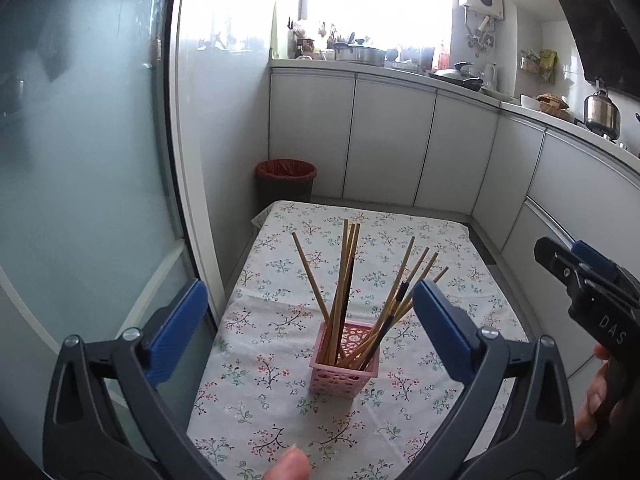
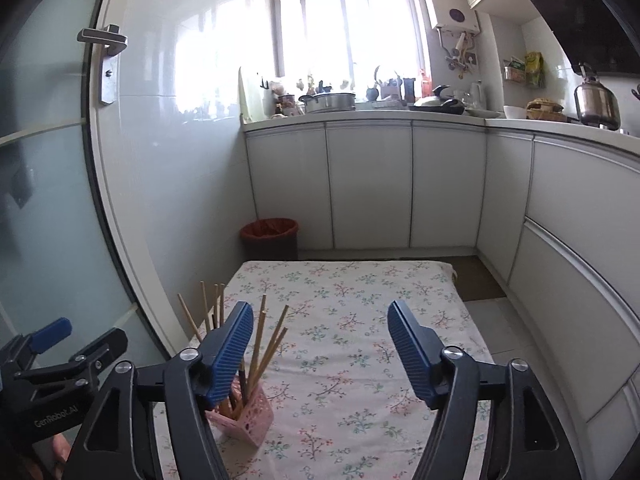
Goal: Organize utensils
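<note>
A pink perforated basket (image 1: 345, 364) stands upright on the floral tablecloth (image 1: 280, 384), holding several wooden chopsticks (image 1: 345, 276) that fan upward. My left gripper (image 1: 310, 300) hangs above and in front of it, jaws wide open, nothing between the blue pads. In the right wrist view the same basket (image 2: 246, 416) sits low left, partly hidden behind the left finger, with the chopsticks (image 2: 272, 340) rising beside it. My right gripper (image 2: 320, 316) is open over bare cloth with nothing between its pads. Each gripper shows at the edge of the other's view.
The table (image 2: 360, 360) stands in a narrow kitchen: a glass door (image 1: 80, 140) at the left, white cabinets (image 2: 368, 184) behind and to the right, a red-lined bin (image 2: 270, 236) past the far edge. A fingertip (image 1: 290, 465) shows at the bottom of the left wrist view.
</note>
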### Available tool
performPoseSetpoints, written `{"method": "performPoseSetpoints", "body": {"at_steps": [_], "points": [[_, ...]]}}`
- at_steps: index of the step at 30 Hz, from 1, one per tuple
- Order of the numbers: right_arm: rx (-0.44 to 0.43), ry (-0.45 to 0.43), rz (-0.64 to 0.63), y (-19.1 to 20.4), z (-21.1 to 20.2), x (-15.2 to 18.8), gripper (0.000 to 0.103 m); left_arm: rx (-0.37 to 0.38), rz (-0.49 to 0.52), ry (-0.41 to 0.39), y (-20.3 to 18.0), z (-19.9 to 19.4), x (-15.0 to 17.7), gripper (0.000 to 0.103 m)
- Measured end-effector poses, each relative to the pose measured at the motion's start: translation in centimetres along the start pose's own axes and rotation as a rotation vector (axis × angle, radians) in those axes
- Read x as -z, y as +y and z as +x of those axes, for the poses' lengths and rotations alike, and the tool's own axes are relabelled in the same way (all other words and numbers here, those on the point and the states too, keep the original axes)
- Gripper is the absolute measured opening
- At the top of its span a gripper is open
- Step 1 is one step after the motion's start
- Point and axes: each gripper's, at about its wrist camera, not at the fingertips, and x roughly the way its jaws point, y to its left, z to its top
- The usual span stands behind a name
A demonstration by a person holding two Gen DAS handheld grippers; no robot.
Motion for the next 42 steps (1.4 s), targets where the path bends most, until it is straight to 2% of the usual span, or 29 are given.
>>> {"method": "performPoseSetpoints", "body": {"at_steps": [2, 3, 4, 5, 10, 15, 30, 42], "points": [[0.017, 0.009, 0.002, -0.3, -0.3, 0.1, 0.090, -0.019, 0.008, -0.013, -0.5, -0.3, 0.1, 0.102], [0.025, 0.018, -0.002, -0.4, -0.3, 0.1, 0.093, -0.023, 0.009, -0.017, -0.6, -0.4, 0.1, 0.102], [0.037, 0.031, -0.010, -0.3, -0.3, 0.1, 0.102, -0.029, 0.008, -0.017, -0.8, -0.4, 0.1, 0.102], [0.048, 0.033, -0.018, -0.2, -0.5, 0.2, 0.103, -0.037, 0.008, -0.016, -0.8, -0.4, 0.0, 0.102], [0.118, 0.030, -0.069, 0.3, -0.8, 0.4, 0.103, -0.083, 0.016, -0.017, -1.2, -0.6, 0.0, 0.102], [0.133, 0.019, -0.068, 0.2, -1.3, 0.2, 0.103, -0.097, 0.022, -0.027, -1.4, -0.9, 0.2, 0.102], [0.166, 0.006, -0.049, -0.4, -2.2, -0.3, 0.103, -0.099, 0.031, -0.035, -2.1, -1.7, 0.3, 0.102], [0.200, -0.062, -0.051, -0.8, -5.4, -0.8, 0.103, -0.076, 0.033, -0.069, -3.3, -3.6, 0.2, 0.102]]}}
